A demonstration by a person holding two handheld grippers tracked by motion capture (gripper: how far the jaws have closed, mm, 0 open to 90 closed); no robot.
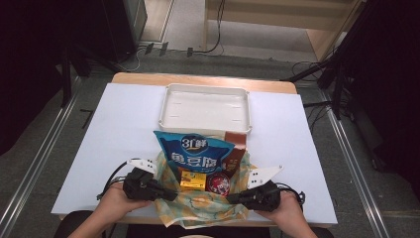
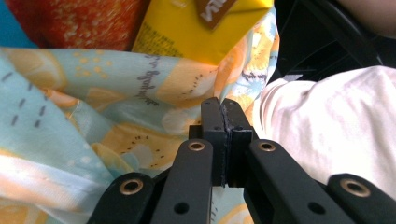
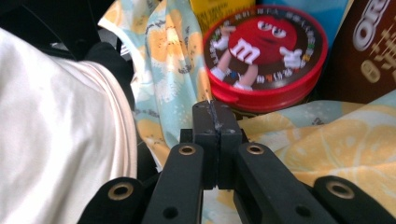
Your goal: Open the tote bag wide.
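- Both jaws clenched — left gripper [image 1: 166,194] and right gripper [image 1: 233,198] pinch the fruit-print cloth bag [image 1: 200,206] at its near rim.
- Judged step: holding the bag open — next, pull the snacks out toward the white tray [image 1: 205,106].

1. A white tray [image 1: 205,106] stands empty at the far middle of the table [image 1: 124,129], its near rim just behind the snack packs
2. The table is covered in white, with a strip of bare wood showing along its far edge
3. Black cables [image 1: 213,47] trail over the grey floor beyond the table
4. A pale wooden bench or shelf [image 1: 282,15], hard to tell which, stands at the far wall
5. Metal floor rails [image 1: 44,148] run along both sides of the table
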